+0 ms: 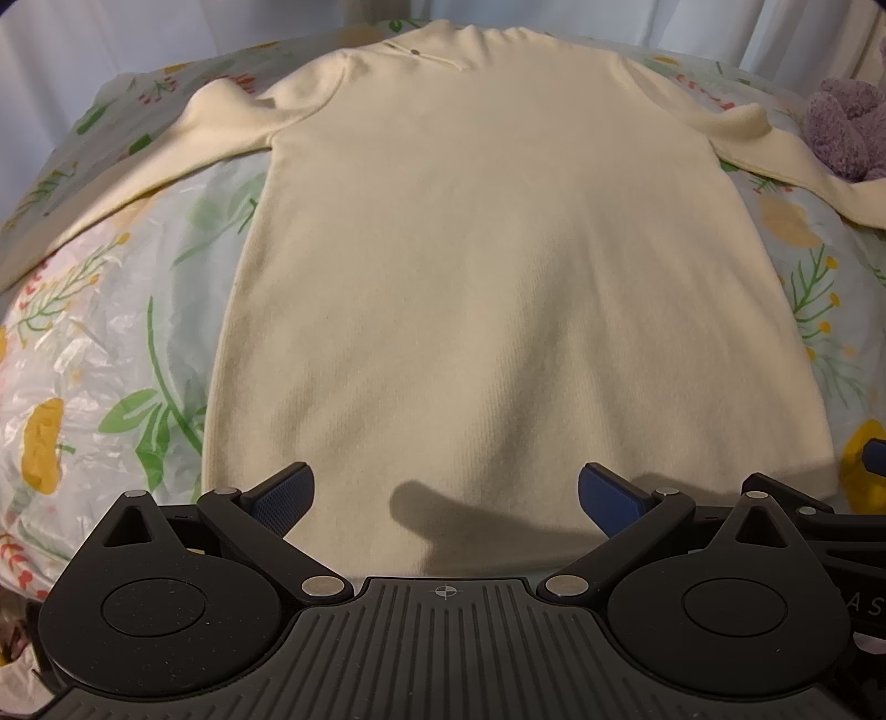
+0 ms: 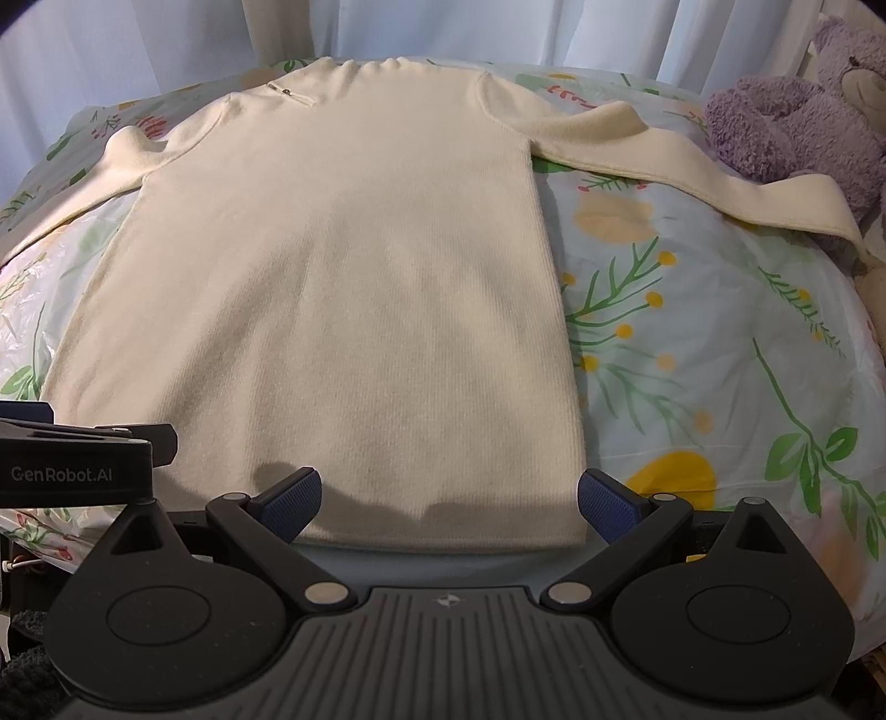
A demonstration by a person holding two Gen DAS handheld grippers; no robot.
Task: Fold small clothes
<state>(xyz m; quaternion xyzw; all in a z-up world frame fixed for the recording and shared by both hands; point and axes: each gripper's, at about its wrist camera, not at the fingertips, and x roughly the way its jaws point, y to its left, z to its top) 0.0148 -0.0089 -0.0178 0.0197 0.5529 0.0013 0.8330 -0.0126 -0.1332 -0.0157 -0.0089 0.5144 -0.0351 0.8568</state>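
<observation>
A cream knitted long-sleeved sweater (image 1: 498, 266) lies flat on a floral cover, neck at the far end, hem nearest me, both sleeves spread out sideways. It also shows in the right wrist view (image 2: 343, 288). My left gripper (image 1: 446, 495) is open and empty, above the middle of the hem. My right gripper (image 2: 448, 495) is open and empty, above the hem's right part, with the hem's right corner (image 2: 576, 531) near its right finger. The left gripper's body (image 2: 77, 471) shows at the left of the right wrist view.
The floral plastic-covered surface (image 2: 692, 332) extends on both sides of the sweater. A purple plush bear (image 2: 803, 111) sits at the far right, touching the right sleeve (image 2: 720, 188). It also shows in the left wrist view (image 1: 841, 127). White curtains (image 2: 138, 50) hang behind.
</observation>
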